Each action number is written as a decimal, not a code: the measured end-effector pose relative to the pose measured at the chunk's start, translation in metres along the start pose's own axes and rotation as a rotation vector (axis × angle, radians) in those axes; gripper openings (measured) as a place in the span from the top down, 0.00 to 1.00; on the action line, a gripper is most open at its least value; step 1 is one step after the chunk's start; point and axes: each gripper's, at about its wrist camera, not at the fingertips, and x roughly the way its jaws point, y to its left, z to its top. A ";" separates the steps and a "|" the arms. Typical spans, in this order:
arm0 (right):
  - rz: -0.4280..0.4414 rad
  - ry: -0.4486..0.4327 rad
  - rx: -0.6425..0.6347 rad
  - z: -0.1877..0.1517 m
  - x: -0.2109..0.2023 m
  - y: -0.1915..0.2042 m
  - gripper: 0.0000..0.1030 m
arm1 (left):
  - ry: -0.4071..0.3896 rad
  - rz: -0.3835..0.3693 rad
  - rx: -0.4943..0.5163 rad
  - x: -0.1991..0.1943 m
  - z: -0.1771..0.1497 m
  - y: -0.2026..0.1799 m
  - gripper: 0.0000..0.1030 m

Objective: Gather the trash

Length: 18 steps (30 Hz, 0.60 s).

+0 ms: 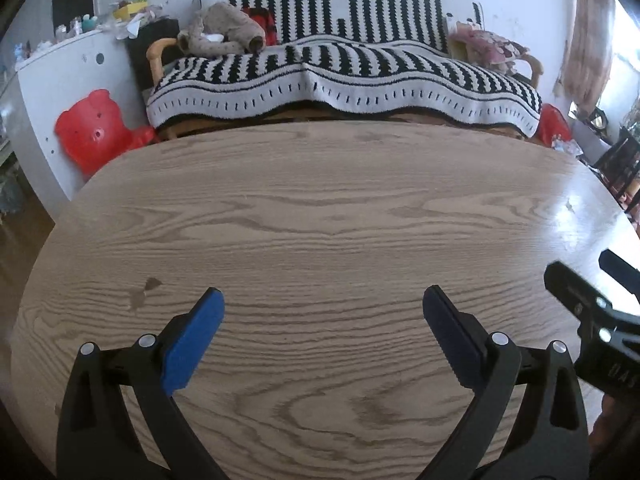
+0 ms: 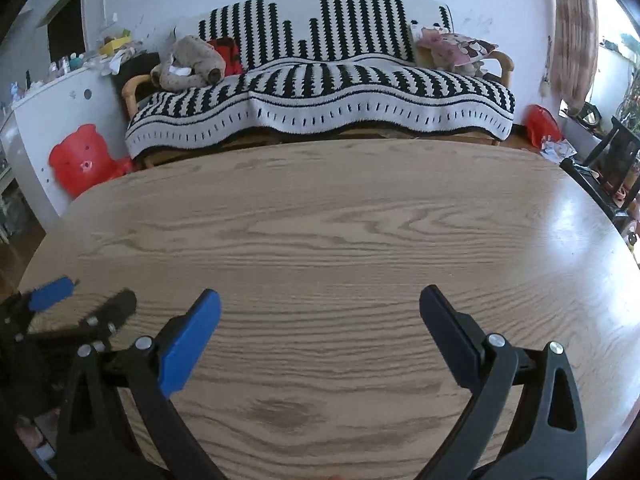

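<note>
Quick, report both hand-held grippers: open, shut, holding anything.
Left hand-held gripper: open, holding nothing.
Right hand-held gripper: open, holding nothing.

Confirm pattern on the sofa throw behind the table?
Black-and-white stripes on the knitted sofa throw, with a dashed border along its front edge. Right wrist view shows it best.

Daylight is pouring in from the right, glaring on the table (image 1: 560, 216); fisheye edges are bending, and the neighbouring gripper (image 2: 76, 304) is seemingly blurring.

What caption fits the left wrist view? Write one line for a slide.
Open left tongs over a bare wooden table, striped sofa behind, right tongs at the edge.
</note>
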 end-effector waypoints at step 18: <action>-0.025 0.017 0.088 -0.012 -0.003 -0.050 0.07 | 0.068 -0.021 -0.018 0.016 -0.008 -0.019 0.06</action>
